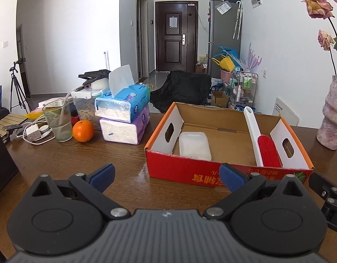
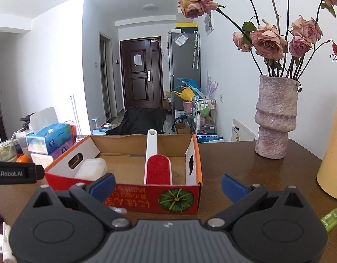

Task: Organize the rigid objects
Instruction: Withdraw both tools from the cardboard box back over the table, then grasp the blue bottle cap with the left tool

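A red and orange cardboard box point(image 1: 181, 167) point(image 2: 179, 199) stands open on the brown table. Inside it, a white plastic container point(image 1: 194, 145) point(image 2: 90, 167) lies at the left, and a white-handled lint brush with a red pad point(image 1: 268, 151) point(image 2: 157, 168) leans at the right. My left gripper point(image 1: 167, 178) is open just in front of the box, holding nothing. My right gripper point(image 2: 168, 186) is open too, before the box's front wall, with nothing between its fingers. A green translucent piece point(image 2: 332, 218) lies on the table at the right.
Stacked tissue packs point(image 1: 124, 114), an orange point(image 1: 83, 130), a glass point(image 1: 57, 121) and cables sit left of the box. A pink vase of dried roses point(image 2: 276, 118) stands at the right, with a yellow cylinder point(image 2: 333, 160) nearer. Small white and purple items point(image 2: 1, 236) lie at the front left.
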